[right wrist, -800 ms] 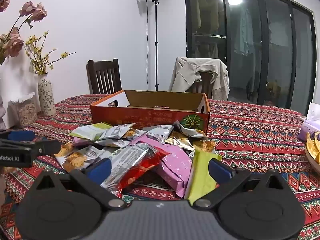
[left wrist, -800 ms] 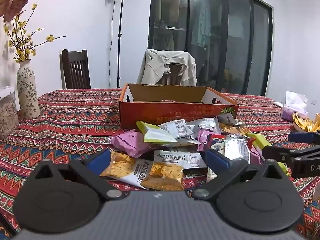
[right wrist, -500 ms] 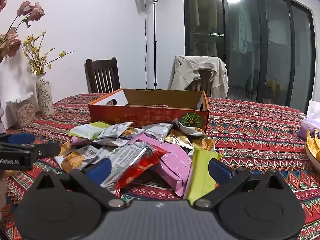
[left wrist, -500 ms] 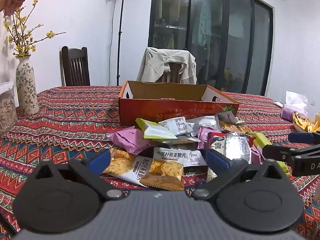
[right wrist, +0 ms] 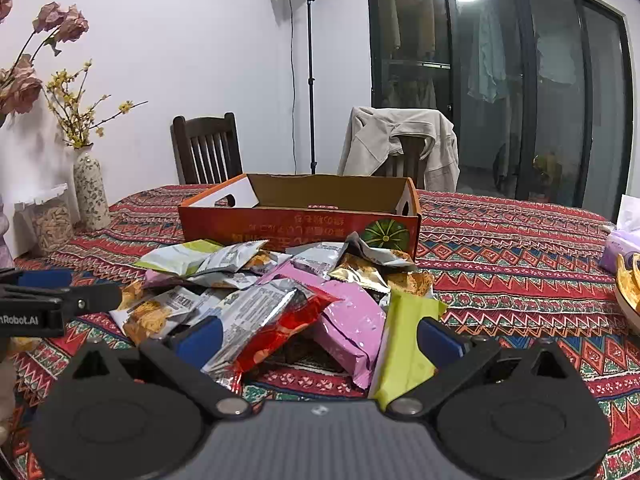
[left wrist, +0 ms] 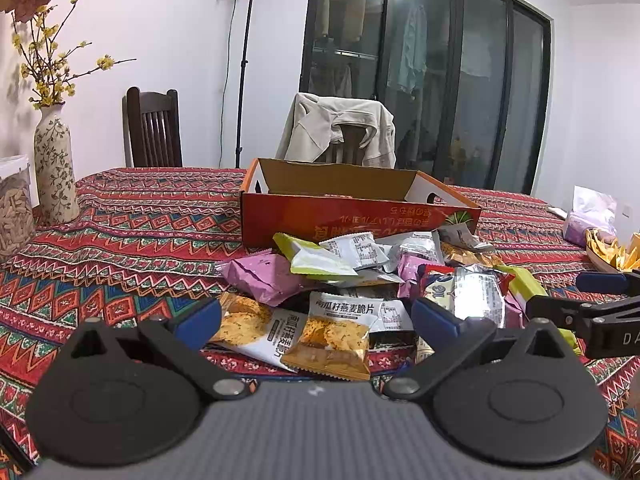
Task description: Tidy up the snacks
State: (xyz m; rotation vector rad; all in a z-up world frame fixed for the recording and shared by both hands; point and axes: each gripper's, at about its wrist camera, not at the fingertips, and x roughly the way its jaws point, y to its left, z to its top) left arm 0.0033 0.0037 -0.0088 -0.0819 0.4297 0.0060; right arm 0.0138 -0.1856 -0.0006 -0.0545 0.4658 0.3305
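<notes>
Lying in one loose heap on the patterned tablecloth (left wrist: 132, 240), the snack packets (left wrist: 360, 280) overlap too much for an exact count — more than a dozen show between the two views. Identifiable: two pink packets (right wrist: 352, 320), two lime-green packets (right wrist: 404, 344), one red-and-silver packet (right wrist: 272, 316), two white cracker packets (left wrist: 332, 332) with orange pictures, and several silver ones. The heap sits directly in front of one open cardboard box (left wrist: 352, 212), its far edge touching the box's near wall.

Two grippers are present. The left gripper (left wrist: 316, 320) has its jaws spread wide, with the cracker packets lying between the fingers, unpressed. The right gripper (right wrist: 320, 336) is likewise spread wide over the red-and-silver, pink and lime-green packets, pressing none.

Surroundings: two chairs behind the table, one draped with a beige jacket (left wrist: 340, 132); one lamp stand (right wrist: 308, 80); one flowered vase (left wrist: 54, 168) and one jar (left wrist: 14, 208) at the table's left; a tissue pack (left wrist: 588, 216) and a dish of yellow chips (left wrist: 612, 252) at the right. The heap lies between both grippers and the box.

The box's long axis runs left to right across both views, opening upward, its printing upside down. The lime-green packet nearest the right gripper lies lengthwise toward that camera — the red-and-silver one slants toward it.
</notes>
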